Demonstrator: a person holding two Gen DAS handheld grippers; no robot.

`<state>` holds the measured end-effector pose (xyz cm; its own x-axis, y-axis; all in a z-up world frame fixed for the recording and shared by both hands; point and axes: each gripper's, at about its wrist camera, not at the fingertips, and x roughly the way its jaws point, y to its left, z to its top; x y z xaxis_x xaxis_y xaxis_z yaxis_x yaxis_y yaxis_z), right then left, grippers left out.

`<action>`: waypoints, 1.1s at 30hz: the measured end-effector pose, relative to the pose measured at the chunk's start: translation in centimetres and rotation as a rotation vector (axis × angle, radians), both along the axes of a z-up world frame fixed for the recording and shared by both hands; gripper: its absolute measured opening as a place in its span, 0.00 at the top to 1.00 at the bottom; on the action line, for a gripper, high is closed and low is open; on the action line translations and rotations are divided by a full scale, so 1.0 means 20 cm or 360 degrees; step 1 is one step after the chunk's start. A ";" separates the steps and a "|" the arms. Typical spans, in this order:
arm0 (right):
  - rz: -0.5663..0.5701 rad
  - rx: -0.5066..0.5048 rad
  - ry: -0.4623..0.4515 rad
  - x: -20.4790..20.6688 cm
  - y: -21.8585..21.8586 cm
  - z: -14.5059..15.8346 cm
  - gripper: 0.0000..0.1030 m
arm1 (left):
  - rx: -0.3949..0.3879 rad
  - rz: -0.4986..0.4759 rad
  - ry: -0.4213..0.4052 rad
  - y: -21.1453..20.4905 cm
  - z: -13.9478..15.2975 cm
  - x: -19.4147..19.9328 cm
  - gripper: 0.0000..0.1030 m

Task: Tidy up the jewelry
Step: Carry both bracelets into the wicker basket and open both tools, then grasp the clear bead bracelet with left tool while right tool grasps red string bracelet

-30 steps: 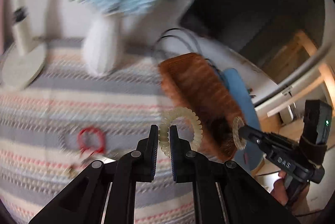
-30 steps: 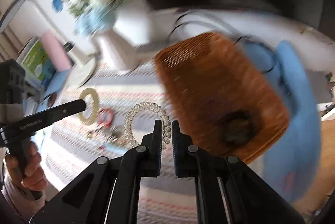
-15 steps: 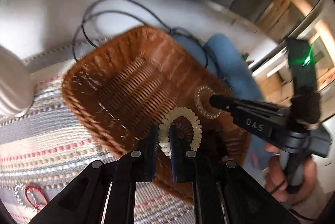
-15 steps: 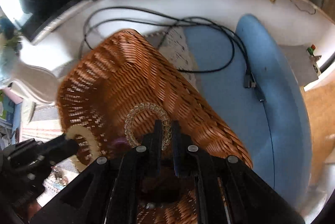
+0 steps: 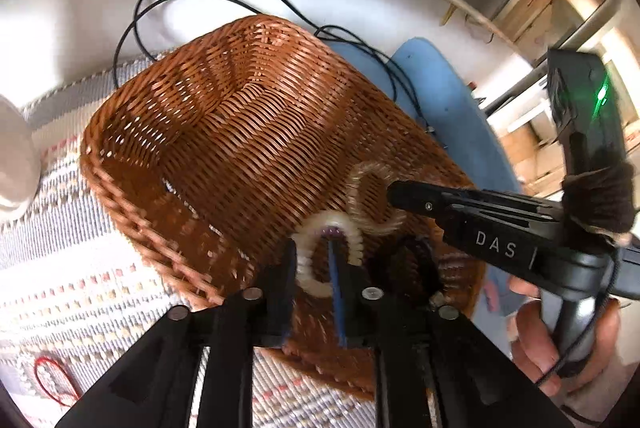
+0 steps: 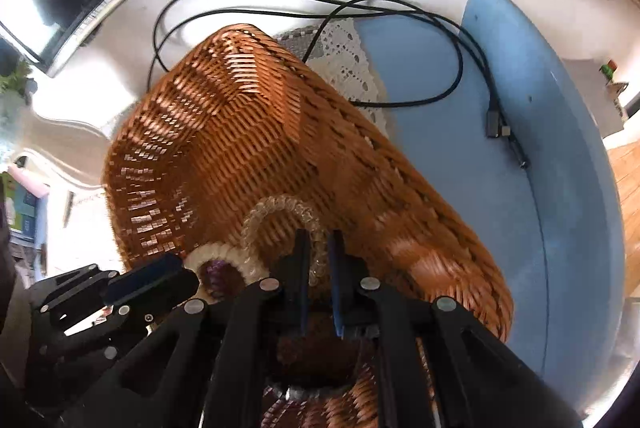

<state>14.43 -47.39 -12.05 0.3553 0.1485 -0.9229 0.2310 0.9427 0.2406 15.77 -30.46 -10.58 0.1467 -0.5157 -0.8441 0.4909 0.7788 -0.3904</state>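
A: Where are the coil bands?

B: Both are over the wicker basket [image 5: 248, 132]. The cream coil band [image 5: 320, 228] hangs loosely between the left tongs [image 5: 314, 268], whose jaws have just been opening and now stand apart, no pad pressing it.

A: And the right tongs [image 6: 318, 260]?

B: Nearly together, clamped on the clear coil band [image 6: 276, 212], inside the basket's rim. The basket rests on a striped mat [image 5: 80, 268] on the counter [image 5: 60, 8].

2 coil bands [image 5: 328, 256] over wicker basket [image 5: 224, 132]
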 end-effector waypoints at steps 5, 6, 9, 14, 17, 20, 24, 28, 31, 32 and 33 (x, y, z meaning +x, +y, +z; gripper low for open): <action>-0.0017 -0.0011 -0.0042 -0.08 0.01 0.09 0.89 | -0.0092 0.0086 -0.0027 0.20 0.12 -0.07 0.62; -0.0021 -0.0011 -0.0048 -0.09 0.01 0.11 0.89 | -0.0103 0.0104 -0.0028 0.24 0.14 -0.09 0.62; -0.0017 -0.0001 -0.0083 -0.14 0.06 0.18 0.89 | -0.0144 0.0172 -0.0045 0.43 0.22 -0.17 0.62; 0.0026 0.0016 -0.0148 -0.20 0.21 0.28 0.89 | -0.0169 0.0361 -0.0074 0.80 0.30 -0.25 0.62; 0.0068 0.0053 -0.0187 -0.22 0.33 0.32 0.89 | -0.0187 0.0478 -0.0098 1.03 0.34 -0.29 0.62; 0.0131 0.0064 -0.0216 -0.24 0.48 0.34 0.89 | -0.0182 0.0591 -0.0125 1.23 0.36 -0.31 0.62; 0.0213 0.0085 -0.0233 -0.24 0.67 0.35 0.89 | -0.0172 0.0708 -0.0133 1.49 0.36 -0.35 0.62; 0.0276 0.0108 -0.0203 -0.24 0.85 0.29 0.77 | -0.0150 0.0774 -0.0108 1.67 0.28 -0.37 0.62; 0.0317 0.0118 -0.0159 -0.25 0.96 0.22 0.76 | -0.0146 0.0782 -0.0043 1.71 0.17 -0.36 0.62; 0.0333 0.0121 -0.0137 -0.25 1.01 0.19 0.76 | -0.0138 0.0775 -0.0030 1.72 0.14 -0.36 0.62; 0.0344 0.0118 -0.0122 -0.25 1.04 0.17 0.76 | -0.0126 0.0769 -0.0009 1.73 0.10 -0.36 0.62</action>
<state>9.44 -26.62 -8.60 0.3764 0.2953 -0.8781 0.0039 0.9473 0.3202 8.64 4.19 -8.49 0.3893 -0.4500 -0.8037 0.0827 0.8861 -0.4561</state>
